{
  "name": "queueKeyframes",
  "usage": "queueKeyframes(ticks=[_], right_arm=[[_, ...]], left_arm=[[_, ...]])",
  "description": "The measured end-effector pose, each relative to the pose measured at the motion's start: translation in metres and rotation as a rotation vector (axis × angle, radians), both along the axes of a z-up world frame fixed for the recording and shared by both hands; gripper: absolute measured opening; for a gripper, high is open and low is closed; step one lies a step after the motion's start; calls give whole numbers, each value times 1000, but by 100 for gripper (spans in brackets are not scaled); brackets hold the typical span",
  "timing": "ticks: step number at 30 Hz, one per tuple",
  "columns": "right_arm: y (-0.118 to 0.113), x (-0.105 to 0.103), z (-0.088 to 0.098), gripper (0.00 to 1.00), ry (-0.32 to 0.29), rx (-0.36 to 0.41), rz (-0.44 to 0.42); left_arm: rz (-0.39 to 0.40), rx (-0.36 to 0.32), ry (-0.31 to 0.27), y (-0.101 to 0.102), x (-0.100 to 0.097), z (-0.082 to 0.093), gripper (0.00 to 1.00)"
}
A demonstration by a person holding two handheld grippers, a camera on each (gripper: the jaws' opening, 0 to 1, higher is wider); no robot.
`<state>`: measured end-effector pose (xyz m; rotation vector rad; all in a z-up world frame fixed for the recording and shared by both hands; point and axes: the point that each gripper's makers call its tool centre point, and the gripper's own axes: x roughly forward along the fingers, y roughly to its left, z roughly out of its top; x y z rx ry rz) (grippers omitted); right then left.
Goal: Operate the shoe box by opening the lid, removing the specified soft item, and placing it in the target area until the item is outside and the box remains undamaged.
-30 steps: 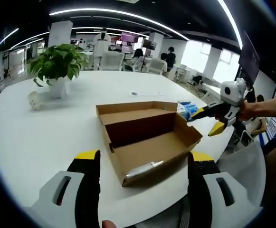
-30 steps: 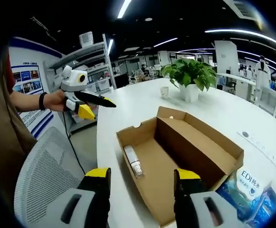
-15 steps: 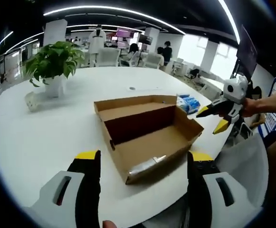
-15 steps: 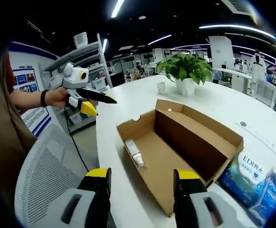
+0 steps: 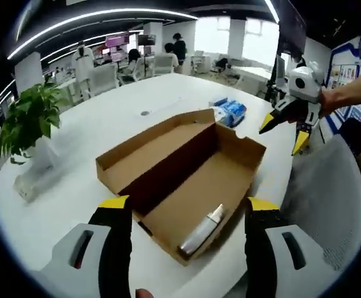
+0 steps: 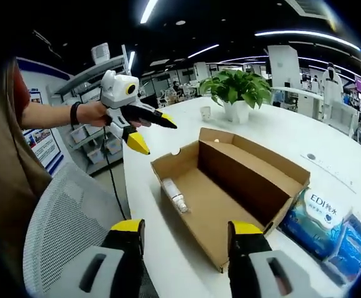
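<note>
An open brown cardboard shoe box (image 5: 168, 169) (image 6: 242, 175) lies on the white round table, with no lid over it. A small white tube (image 5: 202, 230) (image 6: 175, 196) lies on the box floor near one end wall. A blue soft pack (image 5: 228, 112) (image 6: 320, 225) rests on the table outside the box, beside its far end. My left gripper (image 5: 186, 205) (image 6: 158, 136) is open, hovering just off the box end that holds the tube. My right gripper (image 6: 186, 228) (image 5: 281, 138) is open too, held in the air beside the box's long side. Neither holds anything.
A potted green plant (image 5: 26, 121) (image 6: 240, 92) and a small white cup (image 6: 204, 113) stand on the table beyond the box. A grey mesh chair (image 6: 68, 230) (image 5: 326, 186) is at the table edge. People and desks fill the office behind.
The left gripper has swung in toward the tube end of the box, so its view now looks down into the box. The right gripper has barely moved.
</note>
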<state>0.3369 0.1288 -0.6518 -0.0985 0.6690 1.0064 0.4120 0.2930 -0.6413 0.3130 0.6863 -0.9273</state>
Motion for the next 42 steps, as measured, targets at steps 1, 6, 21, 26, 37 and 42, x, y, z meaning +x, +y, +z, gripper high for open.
queueKeyframes(ticks=[1, 6, 21, 26, 37, 42], right_arm=[[-1, -1, 1, 52, 0, 0, -5], [-5, -3, 2, 53, -1, 2, -31], [-13, -15, -7, 53, 30, -1, -97], [-18, -21, -9, 53, 40, -8, -119], [-33, -26, -14, 52, 64, -7, -200], [-33, -28, -16, 52, 72, -5, -210]], left_arm=[[-33, 45, -2, 1, 2, -7, 73], [-113, 95, 27, -6, 9, -22, 70], [-395, 296, 97, -20, 14, -88, 63], [-441, 333, 123, -20, 17, -104, 65], [-586, 439, 87, -27, 14, -125, 72], [-561, 435, 54, -25, 26, -121, 72]])
